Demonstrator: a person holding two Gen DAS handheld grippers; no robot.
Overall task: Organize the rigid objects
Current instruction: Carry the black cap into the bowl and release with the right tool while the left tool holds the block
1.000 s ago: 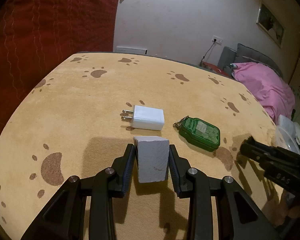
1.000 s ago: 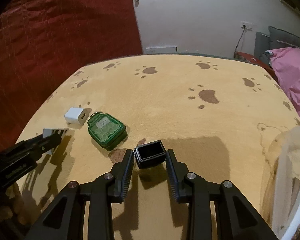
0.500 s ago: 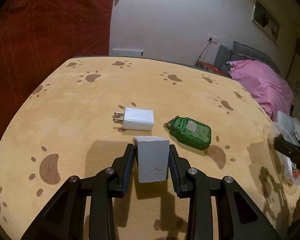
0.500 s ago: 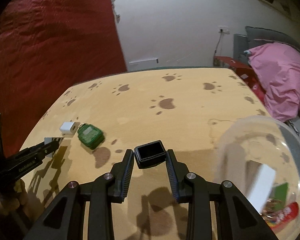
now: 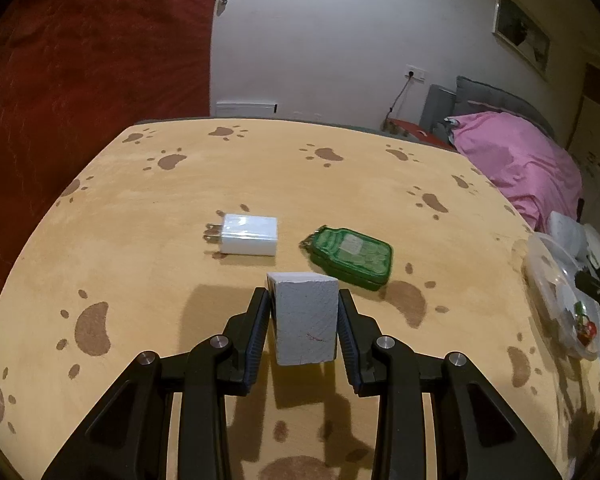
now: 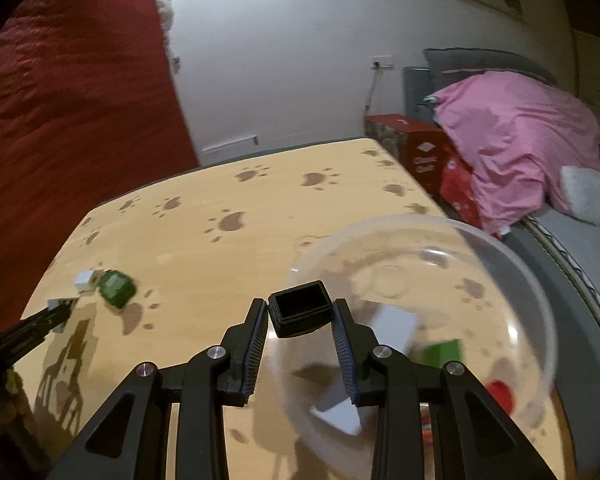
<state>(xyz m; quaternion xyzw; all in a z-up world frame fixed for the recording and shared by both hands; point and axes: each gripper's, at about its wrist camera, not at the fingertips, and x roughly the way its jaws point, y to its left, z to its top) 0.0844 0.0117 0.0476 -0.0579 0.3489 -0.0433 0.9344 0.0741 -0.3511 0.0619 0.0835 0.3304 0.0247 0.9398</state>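
Now: two stiff pieces gripped, bowl below

The left tongs (image 5: 303, 312) are clamped on a white block (image 5: 305, 322) above the bench (image 5: 140, 240). The right tongs (image 6: 300, 316) pinch a black cap (image 6: 300, 314) over the clear bowl (image 6: 512, 264). Both look light and rigid; flat side faces suit gripping. The charger (image 5: 249, 234) and green case (image 5: 352, 256) lie on the bench.
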